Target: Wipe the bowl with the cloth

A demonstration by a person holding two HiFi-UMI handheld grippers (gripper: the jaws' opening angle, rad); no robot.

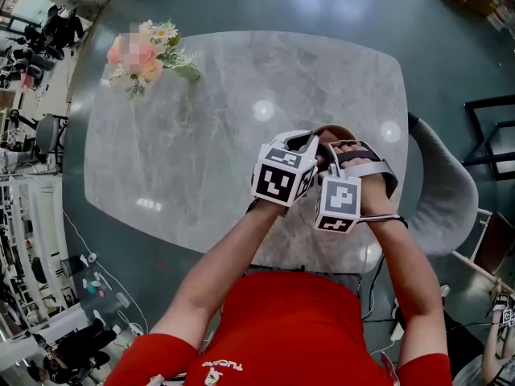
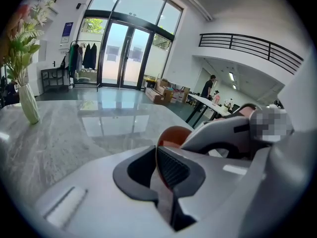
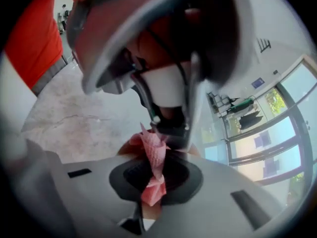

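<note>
A brown bowl (image 1: 335, 131) stands near the right edge of the marble table (image 1: 201, 135); both grippers meet over it. In the left gripper view the bowl's (image 2: 173, 134) thin rim runs between the pads, and my left gripper (image 2: 156, 155) is shut on it. My left gripper (image 1: 314, 147) comes at the bowl from its left. My right gripper (image 3: 154, 170) is shut on a pink checked cloth (image 3: 152, 157), which sticks out towards the bowl (image 3: 130, 142). In the head view my right gripper (image 1: 338, 158) is right beside the left one; the cloth is hidden there.
A vase of pink and white flowers (image 1: 149, 55) stands at the table's far left corner, also seen as a white vase (image 2: 28, 104). A grey chair (image 1: 451, 203) is tucked at the table's right side. The table edge runs just below the grippers.
</note>
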